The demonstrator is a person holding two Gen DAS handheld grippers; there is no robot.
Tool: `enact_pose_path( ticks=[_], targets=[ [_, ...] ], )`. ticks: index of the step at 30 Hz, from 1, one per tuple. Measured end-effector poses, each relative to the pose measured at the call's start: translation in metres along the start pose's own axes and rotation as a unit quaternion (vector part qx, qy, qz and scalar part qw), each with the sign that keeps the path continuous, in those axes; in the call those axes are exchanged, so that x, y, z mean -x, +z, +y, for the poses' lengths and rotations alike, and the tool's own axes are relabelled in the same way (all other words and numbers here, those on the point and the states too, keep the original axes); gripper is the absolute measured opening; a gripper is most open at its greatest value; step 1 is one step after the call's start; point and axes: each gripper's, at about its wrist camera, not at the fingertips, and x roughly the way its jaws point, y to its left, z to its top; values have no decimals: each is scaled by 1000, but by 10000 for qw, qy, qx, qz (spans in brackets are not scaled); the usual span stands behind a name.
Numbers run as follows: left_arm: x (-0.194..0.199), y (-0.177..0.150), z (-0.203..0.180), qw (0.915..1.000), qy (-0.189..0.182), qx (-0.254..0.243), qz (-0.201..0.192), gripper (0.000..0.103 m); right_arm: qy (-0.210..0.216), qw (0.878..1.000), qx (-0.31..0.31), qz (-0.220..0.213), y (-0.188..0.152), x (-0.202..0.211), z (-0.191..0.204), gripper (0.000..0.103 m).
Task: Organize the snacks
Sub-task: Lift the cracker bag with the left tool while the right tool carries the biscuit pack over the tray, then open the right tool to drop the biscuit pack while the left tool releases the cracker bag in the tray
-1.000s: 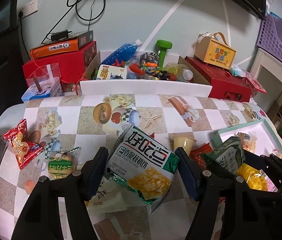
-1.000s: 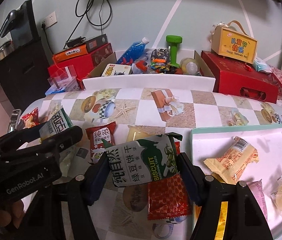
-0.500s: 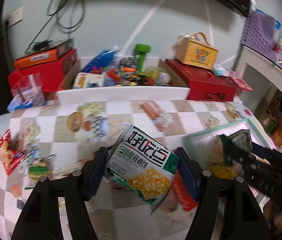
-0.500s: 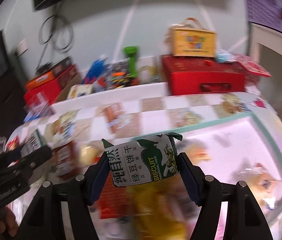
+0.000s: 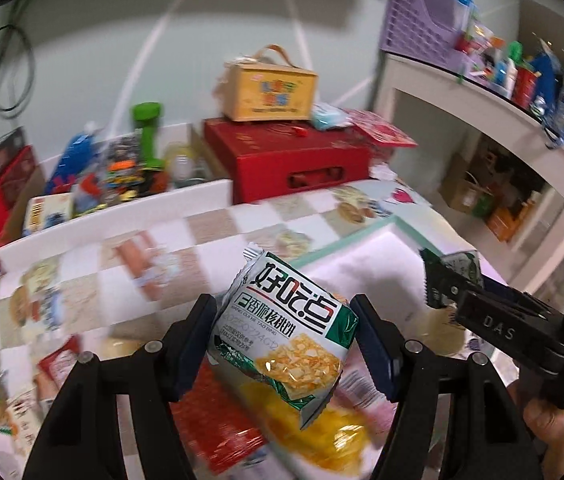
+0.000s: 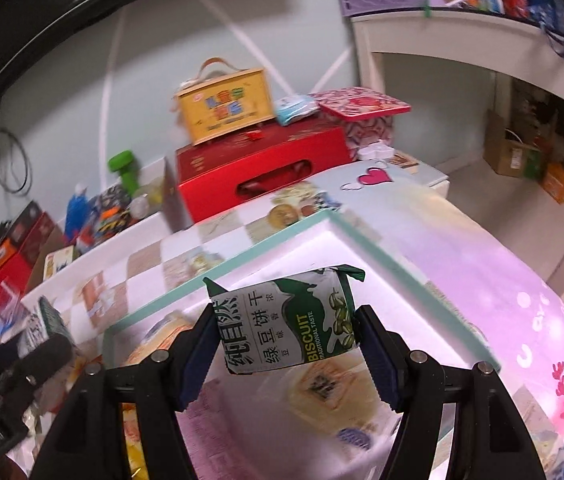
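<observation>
My left gripper (image 5: 284, 344) is shut on a white and green walnut-cake snack bag (image 5: 286, 332) and holds it above the table near the left edge of the white tray (image 5: 366, 240). My right gripper (image 6: 286, 340) is shut on a green and white mung bean biscuit packet (image 6: 286, 324) and holds it above the tray (image 6: 322, 228). Several snack packets lie in the tray below it, among them a pale wrapped one (image 6: 322, 388). The right gripper also shows at the right of the left wrist view (image 5: 442, 284).
A red packet (image 5: 210, 420) and yellow packets (image 5: 322, 440) lie under the left gripper. A white box of clutter (image 5: 114, 208), a red case (image 5: 294, 160) with a yellow carry box (image 5: 270, 88) stand at the back. A white shelf unit (image 6: 482, 60) is at right.
Both grippers have swung right with their packets still held. The right gripper is now over the tray, and the left gripper is near the tray's left edge.
</observation>
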Motion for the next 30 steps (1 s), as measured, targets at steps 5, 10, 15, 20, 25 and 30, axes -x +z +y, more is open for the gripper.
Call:
enact_pose_path(
  ticks=[5, 10, 15, 20, 25, 30],
  targets=[
    [-30, 3, -25, 9993, -61, -310, 216, 70, -59, 10000, -10, -24, 10, -11, -9, 71],
    [-51, 7, -39, 9985, -109, -421, 329, 70, -50, 9998, 171, 106, 17, -29, -7, 71],
    [-68, 11, -55, 9966, -111, -689, 435, 70, -13, 9995, 8, 320, 23, -47, -17, 71],
    [-81, 17, -69, 9940, -48, -945, 544, 70, -134, 9988, 59, 468, 29, -57, -26, 71],
    [-88, 21, -80, 9907, 5, -1190, 659, 71, -126, 9979, 78, 635, 32, -64, -32, 72],
    [-90, 20, -81, 9905, -39, -1140, 762, 76, -124, 9973, 126, 714, 31, -65, -34, 73]
  ],
)
